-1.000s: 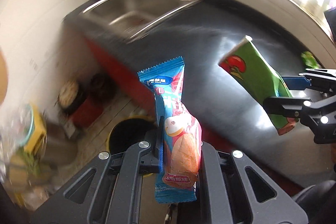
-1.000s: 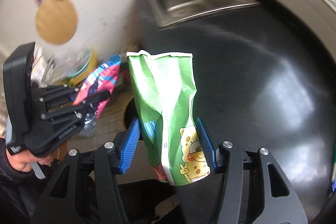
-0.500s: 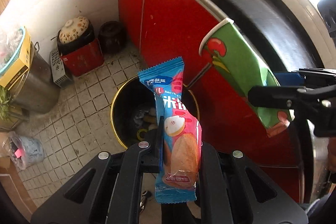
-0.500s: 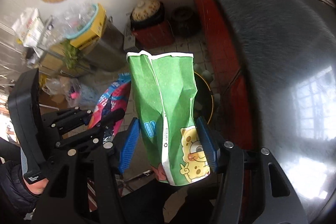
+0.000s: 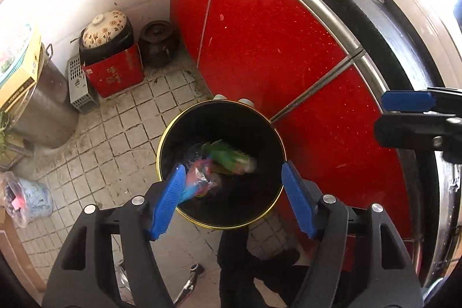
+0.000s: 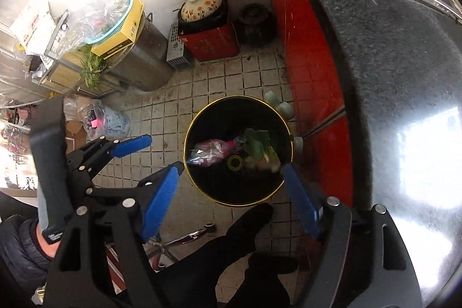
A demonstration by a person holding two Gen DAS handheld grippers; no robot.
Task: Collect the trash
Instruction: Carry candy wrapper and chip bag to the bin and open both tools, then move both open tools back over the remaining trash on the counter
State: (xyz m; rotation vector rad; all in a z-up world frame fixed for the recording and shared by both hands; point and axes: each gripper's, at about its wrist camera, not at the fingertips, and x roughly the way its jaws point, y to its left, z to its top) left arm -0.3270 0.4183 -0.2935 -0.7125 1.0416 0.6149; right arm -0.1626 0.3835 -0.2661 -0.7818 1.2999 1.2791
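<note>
Now the left hand-held gripper (image 5: 231,192) hangs over the trash bin (image 5: 173,140), its blue pads spread wide with nothing between them; its jaws have just been opening. The right hand-held gripper (image 6: 231,189) hovers over the same bin, jaws likewise just opened wide and empty. Inside the bin lie the pink and blue snack wrapper (image 5: 199,178) and, beside it, the green carton (image 5: 228,156), both blurred, resting among other rubbish at the bottom. The bin stands on the tiled floor (image 5: 121,134), right against the red cabinet doors (image 5: 260,33) beneath the dark counter (image 6: 404,77). Farther from the bin, by the wall, a flowered pot (image 5: 105,29) sits on a red box (image 5: 115,74).
</note>
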